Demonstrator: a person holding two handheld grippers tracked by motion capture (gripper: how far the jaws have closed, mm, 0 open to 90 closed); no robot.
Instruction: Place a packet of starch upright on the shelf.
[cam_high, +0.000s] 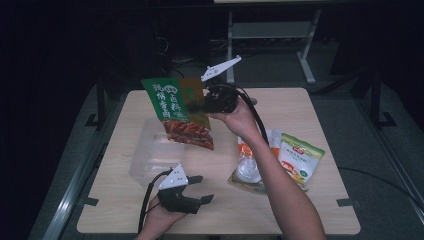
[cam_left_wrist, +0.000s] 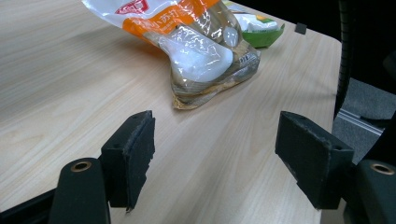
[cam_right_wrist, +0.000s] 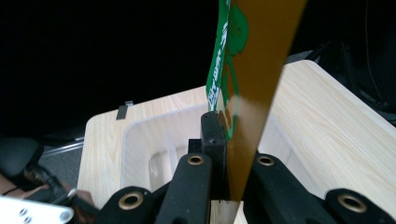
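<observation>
Right gripper: jaws pinching the green-and-brown snack packet, lifted over the clear plastic tray.
Left gripper: jaws spread, empty, near edge.
Left gripper view: orange-and-clear bag, perhaps buns.

The bench is a square top of pale wood-grain laminate with rounded corners, lit from above so that it stands out bright against a dim room. Small dark clips sit on its near edge at left and right. Around it the floor is grey — carpet-like, though too dark to be sure. Beyond the far edge stands a light grey metal frame with a cross shelf and splayed feet. A pale rail runs along the floor at left — another at right. The far background is nearly black.
</observation>
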